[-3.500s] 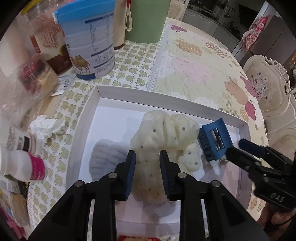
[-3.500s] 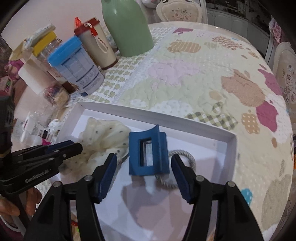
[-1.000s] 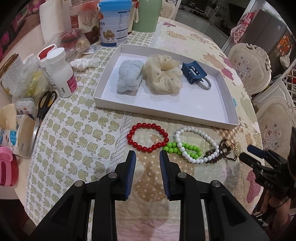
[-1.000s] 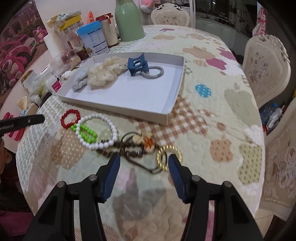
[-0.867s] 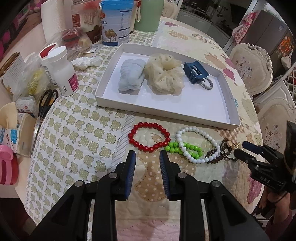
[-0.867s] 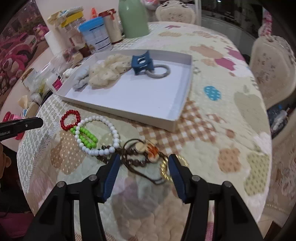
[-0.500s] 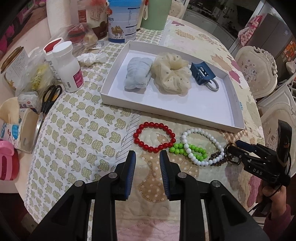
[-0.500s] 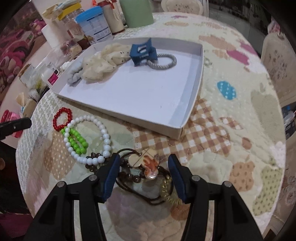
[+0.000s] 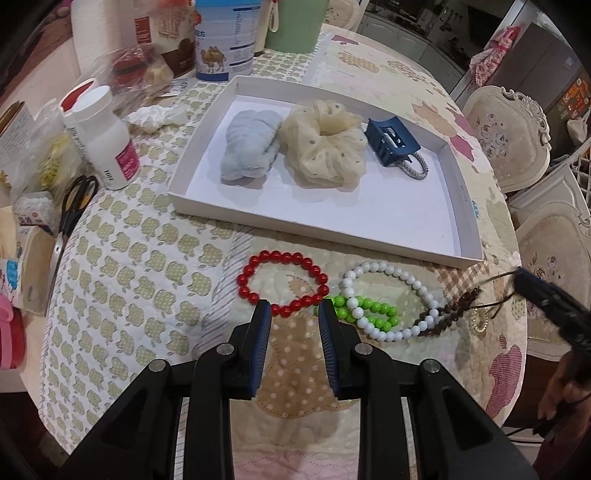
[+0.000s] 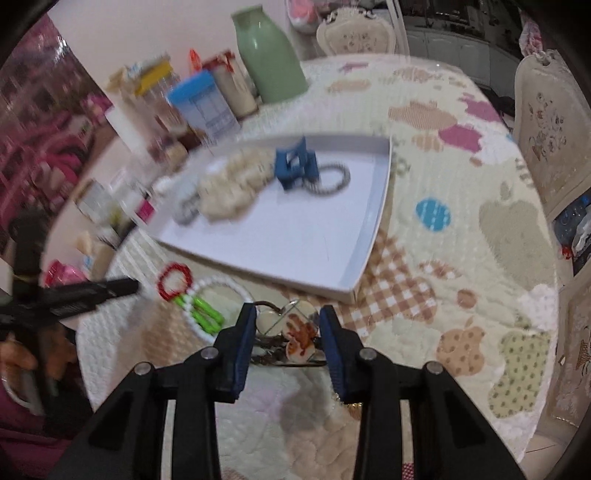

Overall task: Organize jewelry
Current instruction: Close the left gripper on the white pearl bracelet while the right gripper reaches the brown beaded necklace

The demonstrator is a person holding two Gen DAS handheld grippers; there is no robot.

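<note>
- White tray (image 9: 192,201): sits on the quilted tablecloth (image 9: 147,258). It holds 4 items in a row along its far side: a pale blue scrunchie (image 9: 249,153), a cream dotted scrunchie (image 9: 325,147), a blue claw clip (image 9: 389,140) and a grey hair tie (image 9: 415,168). The clip lies partly over the hair tie. The near half of the tray floor is bare.
- Left gripper (image 9: 294,314): jaws apart, holding nothing. Its tips sit at the 6 o'clock edge of the red bead bracelet (image 9: 282,282).
- Loose jewelry in front of the tray: at 3 o'clock from the red bracelet lie the green bead bracelet (image 9: 364,310) and the white bead bracelet (image 9: 384,299), overlapping.
- Right gripper (image 10: 288,325): jaws apart, set on either side of a pendant with an orange mark (image 10: 301,332) on dark cords. Contact cannot be told; this view is blurred.
- At 12 o'clock beyond the tray: a green jug (image 9: 295,22) and a blue-labelled tin (image 9: 221,48).
</note>
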